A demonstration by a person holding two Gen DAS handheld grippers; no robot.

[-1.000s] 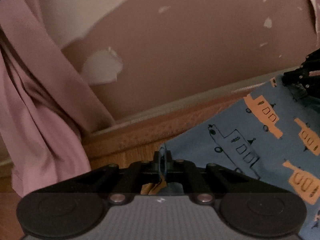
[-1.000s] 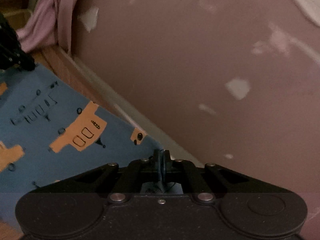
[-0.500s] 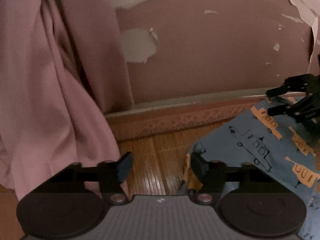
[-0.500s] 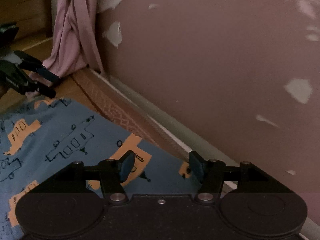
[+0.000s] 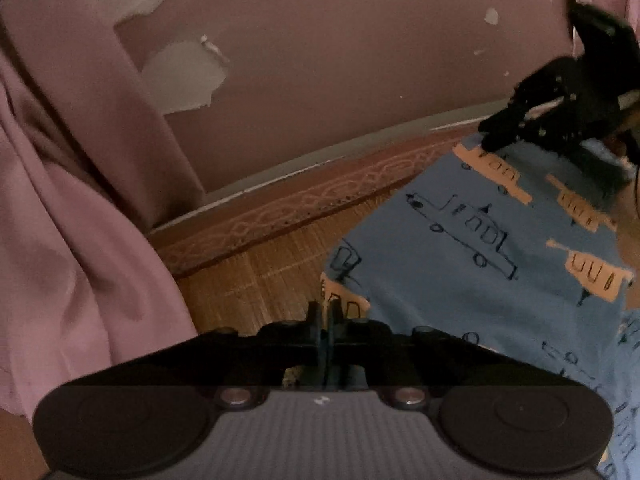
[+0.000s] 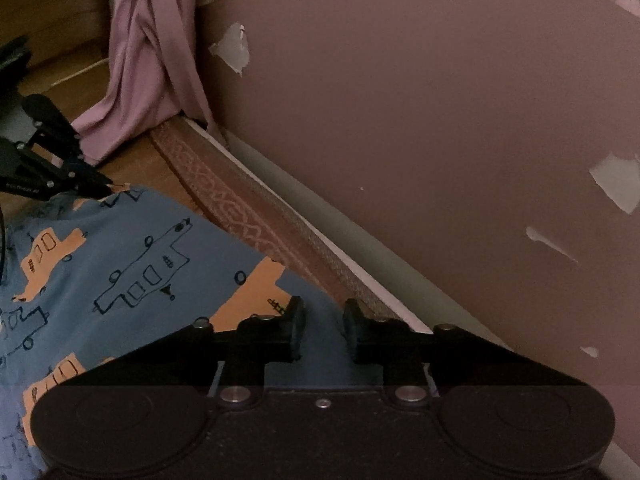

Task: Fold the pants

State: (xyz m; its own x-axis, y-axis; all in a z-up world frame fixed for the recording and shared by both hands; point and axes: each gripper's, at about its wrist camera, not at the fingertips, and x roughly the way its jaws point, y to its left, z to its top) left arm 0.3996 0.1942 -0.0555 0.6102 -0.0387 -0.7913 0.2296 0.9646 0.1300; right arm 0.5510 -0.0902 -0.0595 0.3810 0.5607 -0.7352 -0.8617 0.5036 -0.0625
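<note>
Pants (image 5: 480, 264): blue cloth with orange and outlined vehicle prints, spread flat on the wooden floor (image 5: 260, 280), close to the patterned border strip (image 5: 280, 216) at the foot of the wall (image 5: 360, 80).
Left tongs (image 5: 325, 312): fingers pressed together, pinching the near corner of the pants at the edge nearest the curtain.
Right tongs (image 6: 323, 322): fingers partly apart, a gap between them, holding nothing; they hang over the pants corner nearest the wall, and I cannot tell if they touch the cloth.
Curtain (image 5: 72, 200): pink, hanging down to the floor, left of the pants, apart from them.
Wall: mauve paint, peeled in several patches.
</note>
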